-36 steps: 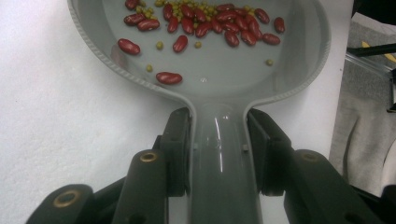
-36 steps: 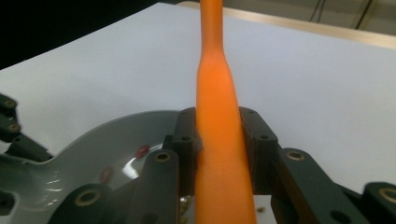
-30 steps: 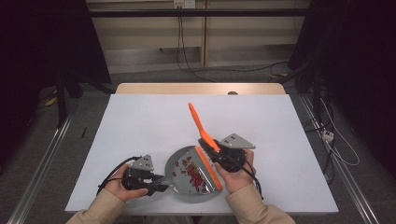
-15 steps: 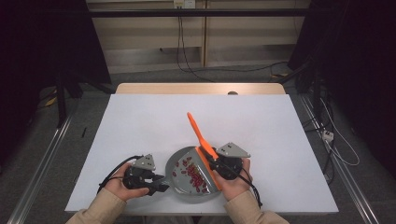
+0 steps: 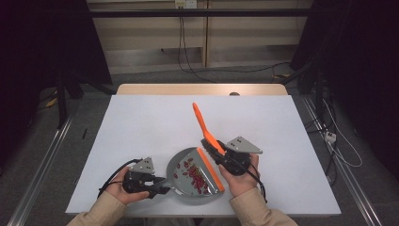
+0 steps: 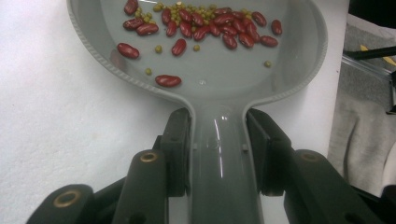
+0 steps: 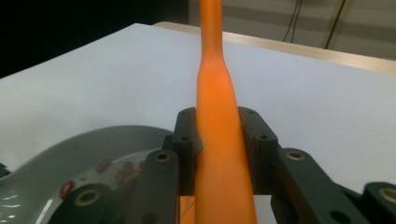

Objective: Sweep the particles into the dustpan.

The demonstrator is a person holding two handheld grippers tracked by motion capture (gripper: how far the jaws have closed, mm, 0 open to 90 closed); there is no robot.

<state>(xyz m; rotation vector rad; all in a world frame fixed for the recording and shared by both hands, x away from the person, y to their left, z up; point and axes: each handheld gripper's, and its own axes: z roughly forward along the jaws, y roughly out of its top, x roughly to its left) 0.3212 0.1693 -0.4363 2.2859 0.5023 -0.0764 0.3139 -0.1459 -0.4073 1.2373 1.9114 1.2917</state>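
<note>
Dark curtains and a pale wall with hanging cables fill the top of the high view, and below them a white table (image 5: 155, 127) takes up the middle of the frame, its far wooden edge showing as a tan strip.

Low in the centre of that view lies a grey dustpan (image 5: 187, 186), its wide mouth toward the right and its handle running to the lower left. An orange brush (image 5: 209, 141) stands across the mouth, the head resting along the pan's open edge and the long handle slanting up toward the centre of the frame. Its bristles are hard to make out from above.

At the lower left the left gripper (image 5: 157, 187) is clamped on the dustpan's handle; in the left gripper view both pads press the grey handle (image 6: 219, 154) from either side, and the pan's far rim is cut off by the top edge. At the lower right the right gripper (image 5: 217, 151) is closed tight on the brush handle (image 7: 219, 154), which hides everything behind it in the right gripper view.

Red beans (image 6: 205, 25) lie in a loose band inside the pan, mixed with small green peas (image 6: 159, 48). From above the peas cannot be told apart.
</note>
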